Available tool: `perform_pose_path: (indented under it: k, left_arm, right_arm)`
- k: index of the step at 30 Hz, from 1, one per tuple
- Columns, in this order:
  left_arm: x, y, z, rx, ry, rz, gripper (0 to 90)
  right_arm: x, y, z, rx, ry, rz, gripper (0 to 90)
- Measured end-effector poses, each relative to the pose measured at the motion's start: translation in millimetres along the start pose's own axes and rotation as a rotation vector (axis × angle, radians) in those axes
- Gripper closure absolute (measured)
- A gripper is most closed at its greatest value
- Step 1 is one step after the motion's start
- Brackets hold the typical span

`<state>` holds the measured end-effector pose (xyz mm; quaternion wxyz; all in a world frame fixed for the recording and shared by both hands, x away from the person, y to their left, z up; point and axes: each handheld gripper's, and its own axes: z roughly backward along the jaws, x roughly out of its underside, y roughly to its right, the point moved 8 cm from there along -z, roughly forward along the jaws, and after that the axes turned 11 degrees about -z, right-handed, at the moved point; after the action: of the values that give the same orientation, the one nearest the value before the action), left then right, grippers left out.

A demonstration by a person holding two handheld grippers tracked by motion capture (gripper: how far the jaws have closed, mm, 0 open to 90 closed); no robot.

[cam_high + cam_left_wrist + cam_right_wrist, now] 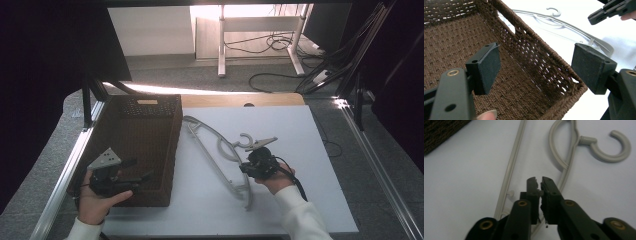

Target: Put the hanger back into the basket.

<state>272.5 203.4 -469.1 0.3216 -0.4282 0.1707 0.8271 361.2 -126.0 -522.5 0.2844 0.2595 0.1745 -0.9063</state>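
The right gripper's (539, 182) fingers (550, 190) were clenched, apparently on the hanger's (215, 145) near arm, right of the basket (135, 150); the thin bar could slip out. The left gripper (536, 67) gaped over the basket.

No writing, brand, number or sign can be read anywhere here. The pale tag on the far rim of the woven basket (131, 150) is too small and washed out to make out any lettering.
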Motion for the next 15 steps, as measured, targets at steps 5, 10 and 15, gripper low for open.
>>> perform_pose_path:
  k: [5, 10, 15]
  left_arm:
    - [2.7, -1.8, 0.3, -0.005, -0.003, 0.011, 23.1]
    - [3.4, -2.3, 0.8, -0.016, -0.008, 0.017, 22.4]
    - [5.1, -4.5, 1.7, -0.025, -0.010, 0.032, 22.4]
  right_arm:
    - [-2.0, -7.1, -16.8, -0.012, -0.057, 0.038, 89.7]
    - [1.3, -11.3, -35.0, -0.001, -0.126, 0.055, 89.7]
    - [20.7, -12.7, -42.3, 0.033, -0.190, 0.105, 89.7]
